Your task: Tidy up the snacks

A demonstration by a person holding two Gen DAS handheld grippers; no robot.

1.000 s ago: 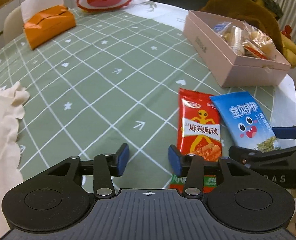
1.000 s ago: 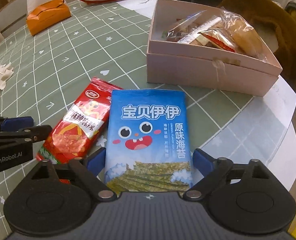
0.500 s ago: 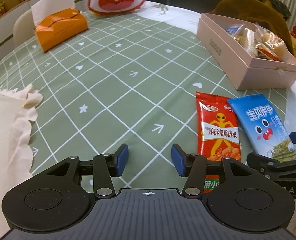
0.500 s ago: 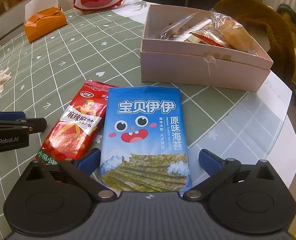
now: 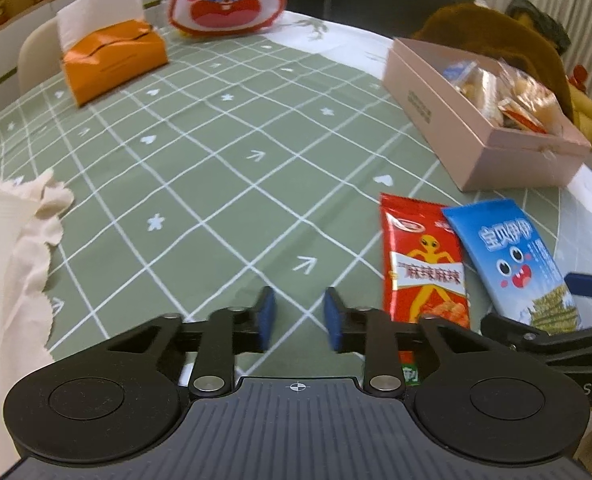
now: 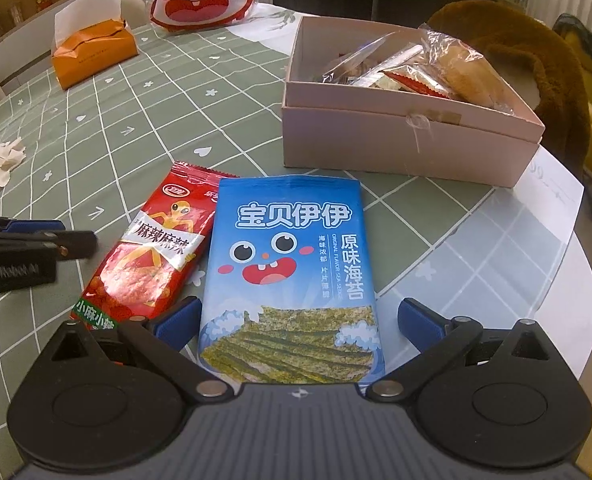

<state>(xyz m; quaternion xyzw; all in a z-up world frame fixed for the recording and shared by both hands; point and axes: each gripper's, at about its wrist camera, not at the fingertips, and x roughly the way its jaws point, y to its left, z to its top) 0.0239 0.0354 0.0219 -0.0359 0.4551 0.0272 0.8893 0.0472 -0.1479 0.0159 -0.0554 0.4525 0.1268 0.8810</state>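
Note:
A red spicy-snack packet [image 5: 424,264] and a blue seaweed packet [image 5: 508,256] lie flat side by side on the green checked tablecloth, in front of a pink box [image 5: 436,120] that holds several wrapped snacks. My left gripper [image 5: 296,316] hovers over bare cloth just left of the red packet [image 6: 155,256]; its jaws are closing with nothing between them and a gap still shows. My right gripper [image 6: 296,320] stands wide open astride the near end of the blue packet [image 6: 291,248], with its pads clear of both edges. The pink box [image 6: 396,140] is just beyond.
An orange tissue box [image 5: 111,60] and a rabbit-face bag [image 5: 223,0] sit at the far side. White crumpled cloth [image 5: 15,240] lies at the left. A brown furry chair cover [image 6: 516,40] rises behind the box. The table edge [image 6: 556,260] curves close on the right.
The left gripper's jaws have narrowed, and the red packet now lies further right of them. The right gripper's jaws have spread a little wider around the blue packet.

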